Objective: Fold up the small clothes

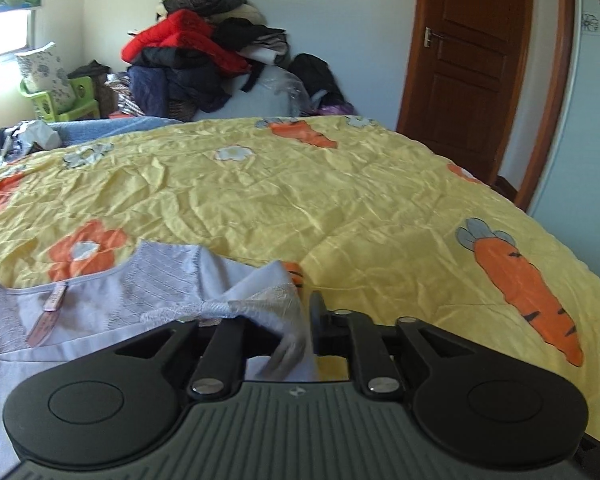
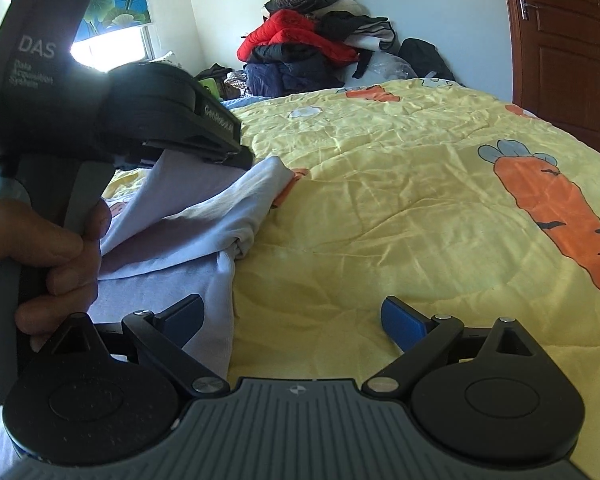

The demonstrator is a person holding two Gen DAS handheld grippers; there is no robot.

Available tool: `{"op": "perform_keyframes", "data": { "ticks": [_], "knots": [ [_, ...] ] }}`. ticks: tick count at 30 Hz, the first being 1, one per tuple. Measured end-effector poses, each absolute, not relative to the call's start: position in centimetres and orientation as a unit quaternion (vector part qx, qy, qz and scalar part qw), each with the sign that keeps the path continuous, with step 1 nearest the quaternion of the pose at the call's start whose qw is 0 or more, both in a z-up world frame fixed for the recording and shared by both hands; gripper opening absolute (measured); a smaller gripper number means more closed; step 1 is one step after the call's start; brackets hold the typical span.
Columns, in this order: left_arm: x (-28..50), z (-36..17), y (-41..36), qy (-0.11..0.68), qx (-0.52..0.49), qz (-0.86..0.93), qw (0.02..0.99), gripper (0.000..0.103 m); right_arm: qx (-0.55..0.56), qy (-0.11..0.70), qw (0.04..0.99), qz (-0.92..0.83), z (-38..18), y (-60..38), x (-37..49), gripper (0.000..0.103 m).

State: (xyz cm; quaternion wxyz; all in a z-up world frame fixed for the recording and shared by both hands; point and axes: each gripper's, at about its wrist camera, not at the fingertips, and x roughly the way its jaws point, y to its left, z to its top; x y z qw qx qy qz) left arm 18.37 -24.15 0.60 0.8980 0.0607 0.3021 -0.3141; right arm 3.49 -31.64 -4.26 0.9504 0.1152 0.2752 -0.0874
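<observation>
A sideways fold of the lilac top (image 1: 100,308) was judged to be in hand, the garment being spread at the near left of the yellow quilt (image 1: 340,208) with its neckline and label (image 1: 52,308) toward ten o'clock in the left wrist view. Its sleeve side (image 1: 256,284) had been carried up and bunched at twelve o'clock from the left gripper (image 1: 280,328). That gripper was seen only narrowly parted: cloth lay between the jaws and was draped over the finger on the nine o'clock side, while the three o'clock finger (image 1: 318,320) stood bare just beside the fabric, so no firm pinch was evident. In the right wrist view the same cloth was seen tented up to that gripper's tip at ten o'clock, the tool's handle being gripped by the person's hand (image 2: 60,248) at nine o'clock. The right gripper (image 2: 294,320) was spread wide and held nothing; its nine o'clock pad (image 2: 184,316) hung over the garment's near edge, and its three o'clock pad (image 2: 404,320) over bare quilt. The next move was judged to call for the raised fold to be laid flat across the body of the top and released cleanly, with the near edge steadied or taken by the right gripper.
</observation>
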Motion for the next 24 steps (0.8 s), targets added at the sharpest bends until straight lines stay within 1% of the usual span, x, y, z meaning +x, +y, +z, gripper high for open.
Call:
{"op": "perform_keyframes", "data": {
  "ticks": [1,2,3,4,9,12,14,19,24],
  "knots": [
    [18.4,0.6,-24.2,0.305,0.057,-0.323,0.894,0.037,0.115,0.276,0.95,-0.088,-4.3,-31.7,3.4,0.096],
    [18.4,0.6,-24.2,0.306,0.054,-0.329,0.892,0.064,0.114,0.276,0.95,-0.089,-4.3,-31.7,3.4,0.096],
    [18.2,0.8,-24.1,0.301,0.049,-0.332,0.893,0.085,0.113,0.277,0.95,-0.091,-4.2,-31.8,3.4,0.096],
    [18.0,1.0,-24.0,0.29,0.046,-0.334,0.896,0.089,0.113,0.277,0.95,-0.092,-4.2,-31.8,3.3,0.096],
    [17.3,3.1,-23.6,0.251,0.046,-0.345,0.903,0.09,0.113,0.277,0.949,-0.098,-4.3,-32.1,3.1,0.096],
    [17.4,4.9,-21.4,0.22,0.027,-0.327,0.919,0.09,0.112,0.274,0.95,-0.103,-4.0,-32.3,2.9,0.096],
    [18.0,5.5,-19.5,0.213,0.014,-0.298,0.93,0.09,0.111,0.267,0.951,-0.107,-3.8,-32.3,2.9,0.096],
    [20.0,4.4,-13.4,0.248,-0.011,-0.182,0.952,0.09,0.116,0.239,0.959,-0.102,-3.0,-32.0,3.2,0.096],
    [20.0,2.0,-8.3,0.266,0.012,-0.112,0.957,0.09,0.097,0.227,0.969,-0.013,-1.7,-29.8,5.5,0.097]
  ]
}}
